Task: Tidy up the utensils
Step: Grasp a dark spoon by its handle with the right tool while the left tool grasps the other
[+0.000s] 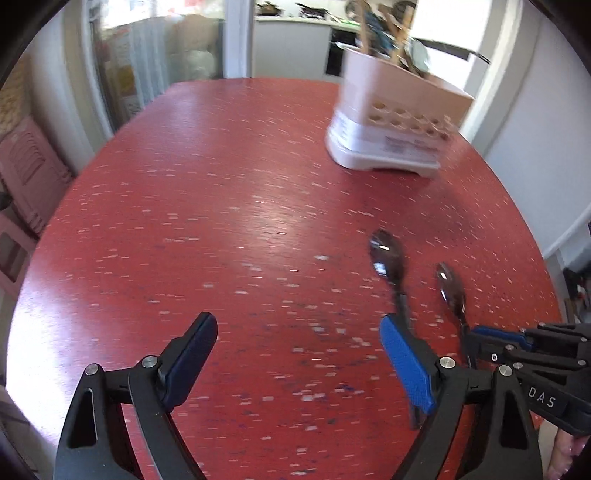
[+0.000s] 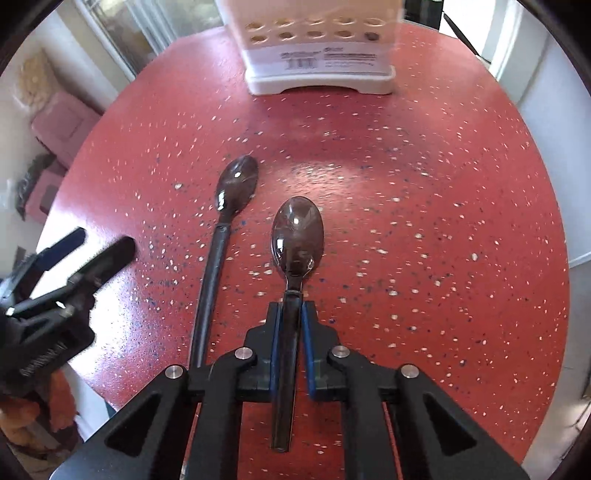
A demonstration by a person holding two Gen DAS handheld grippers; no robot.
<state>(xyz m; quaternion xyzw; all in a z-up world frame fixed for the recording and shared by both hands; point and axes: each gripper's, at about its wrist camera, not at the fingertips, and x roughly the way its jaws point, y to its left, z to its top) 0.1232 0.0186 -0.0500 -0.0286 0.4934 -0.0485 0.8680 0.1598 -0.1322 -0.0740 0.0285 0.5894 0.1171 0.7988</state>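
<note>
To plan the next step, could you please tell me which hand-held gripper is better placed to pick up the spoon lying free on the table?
Left: the left hand-held gripper is open beside the free spoon; the right holds another.

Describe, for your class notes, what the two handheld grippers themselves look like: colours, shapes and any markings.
Both the left gripper and the right gripper are matte black, with angular linkage arms holding triangular cut-outs and round silver pivot pins. Each finger carries a flat, textured blue pad. White letters "DAS" mark the right gripper's body. No cables or sleeves show.

Red speckled table (image 2: 424, 184); pink folded chairs (image 1: 29, 173) at left; kitchen counter (image 1: 291, 22) beyond.
</note>
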